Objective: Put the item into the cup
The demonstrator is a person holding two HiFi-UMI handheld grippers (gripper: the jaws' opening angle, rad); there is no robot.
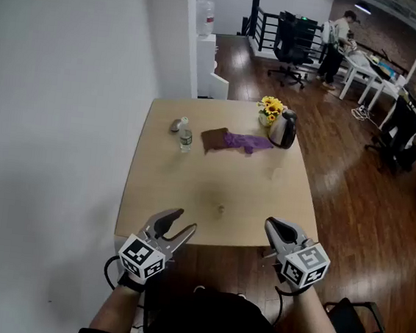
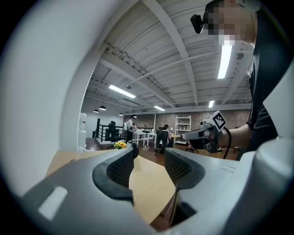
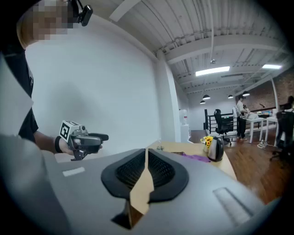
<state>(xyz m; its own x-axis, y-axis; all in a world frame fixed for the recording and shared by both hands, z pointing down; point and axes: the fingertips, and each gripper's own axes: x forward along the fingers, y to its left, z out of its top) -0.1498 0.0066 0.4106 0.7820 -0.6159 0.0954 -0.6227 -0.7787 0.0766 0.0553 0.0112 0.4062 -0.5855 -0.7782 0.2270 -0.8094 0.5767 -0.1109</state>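
At the table's (image 1: 220,193) near edge, the left forearm comes up from the lower left. It holds the left gripper (image 1: 184,222) just off the near left corner, marker cube toward the person and tips angled forward and to the right. Its jaws stand apart, with only bare tabletop between them.

Across the far side lie the things, well apart from both grippers. A small grey item (image 1: 174,125) is just beside a bottle (image 1: 185,136). Next come a brown cloth (image 1: 213,138) and a purple cloth (image 1: 247,142) touching it. A kettle (image 1: 283,129) follows, with flowers (image 1: 271,108) just behind it. Which of these is the cup cannot be told.

On the right, the other forearm rises from the lower right. The right gripper (image 1: 270,224) is level with its partner at the near edge and points forward. Its jaws are closed together on nothing.
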